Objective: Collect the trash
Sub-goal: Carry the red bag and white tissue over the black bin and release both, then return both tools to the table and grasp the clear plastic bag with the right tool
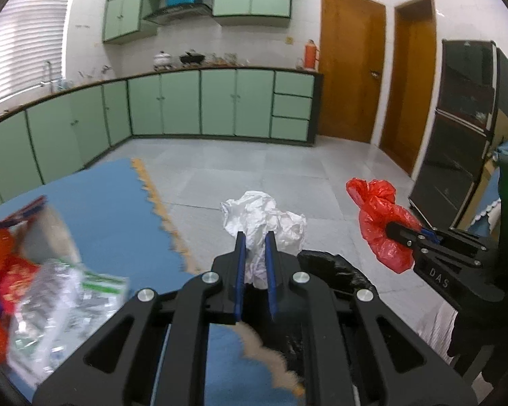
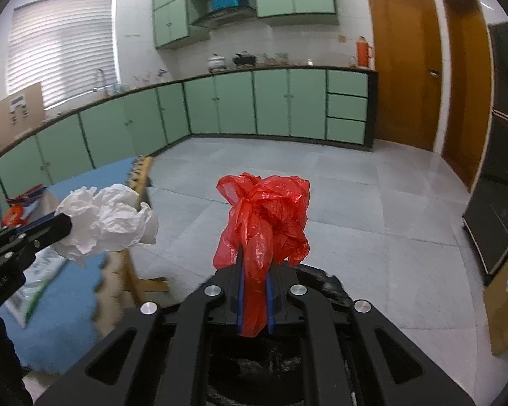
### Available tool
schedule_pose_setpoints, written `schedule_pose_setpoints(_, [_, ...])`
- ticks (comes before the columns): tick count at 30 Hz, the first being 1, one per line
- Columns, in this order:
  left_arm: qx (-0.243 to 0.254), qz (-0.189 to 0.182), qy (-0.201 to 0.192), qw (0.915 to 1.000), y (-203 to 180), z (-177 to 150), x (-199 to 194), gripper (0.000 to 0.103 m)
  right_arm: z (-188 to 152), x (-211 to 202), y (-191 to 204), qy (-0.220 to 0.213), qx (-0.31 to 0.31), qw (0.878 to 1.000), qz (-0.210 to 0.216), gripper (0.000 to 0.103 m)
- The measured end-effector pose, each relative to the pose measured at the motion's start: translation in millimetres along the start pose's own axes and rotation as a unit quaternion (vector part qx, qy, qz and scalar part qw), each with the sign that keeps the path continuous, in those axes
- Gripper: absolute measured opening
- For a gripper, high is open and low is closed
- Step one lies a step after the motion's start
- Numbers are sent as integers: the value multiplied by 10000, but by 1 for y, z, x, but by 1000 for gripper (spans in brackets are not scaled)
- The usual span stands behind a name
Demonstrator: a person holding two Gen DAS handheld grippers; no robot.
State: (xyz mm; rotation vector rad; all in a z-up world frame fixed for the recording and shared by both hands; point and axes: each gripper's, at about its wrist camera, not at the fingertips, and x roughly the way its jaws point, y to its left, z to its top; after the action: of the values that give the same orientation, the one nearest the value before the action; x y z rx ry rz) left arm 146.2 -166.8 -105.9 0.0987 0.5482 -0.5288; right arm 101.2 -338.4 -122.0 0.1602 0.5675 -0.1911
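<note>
My left gripper (image 1: 255,237) is shut on a crumpled white paper ball (image 1: 264,220) and holds it in the air past the edge of the blue table (image 1: 118,209). My right gripper (image 2: 254,257) is shut on a crumpled red plastic bag (image 2: 264,213), also held in the air. Each gripper shows in the other's view: the right one with the red bag (image 1: 382,223) to the right, the left one with the white paper (image 2: 108,216) to the left. A black bag-lined bin (image 2: 321,280) sits just below the right gripper; it also shows in the left wrist view (image 1: 335,270).
Several wrappers and packets (image 1: 50,277) lie on the blue table at left. Green kitchen cabinets (image 1: 199,101) line the far wall, two wooden doors (image 1: 348,74) stand at right, and a dark glass cabinet (image 1: 464,118) is at far right. Grey tile floor (image 2: 355,203) lies ahead.
</note>
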Motion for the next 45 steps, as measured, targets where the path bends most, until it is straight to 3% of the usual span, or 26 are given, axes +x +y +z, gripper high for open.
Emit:
schedule_pose_setpoints(6, [149,-234,394,9988,-23,-3,48,12,-9,29,-32,295,276,9991,-108,12])
schedule_pose_setpoints(9, [135,-285,527,9981,-29,-1,65,18,-12,36,-43,362,373,9985,-167,14])
schedule_pose_setpoints(16, [46,-351,543,9979,-28,1,72,38,-8,36,-56,299,558,9975,-307,46])
schedule_pose_setpoints(20, [-13,-358,413,9985,-23,4,59,46,-4,29,-50,175,565,9975,-395,71])
schedule_pose_setpoints(23, [-81,-243,234,9994,-8,7,39,53,1,18,-41,46,535,9980,-345,82])
schedule_pose_setpoints(28, [-216,278,-143,9993,30,12,-9,64,15,-4,-6,-299,355,9989,-20,91])
schedule_pose_setpoints(33, [-338,929,-370,9944,71,3,-59,68,24,-18,60,-515,5,9963,691,94])
schedule_pose_setpoints(39, [-670,1786,-287,9812,126,-26,-107,69,21,-21,139,-461,-541,9861,1500,95])
schedule_pose_setpoints(45, [-943,2342,-159,9675,165,-51,-139,69,3,-12,193,-164,-911,9762,1960,95])
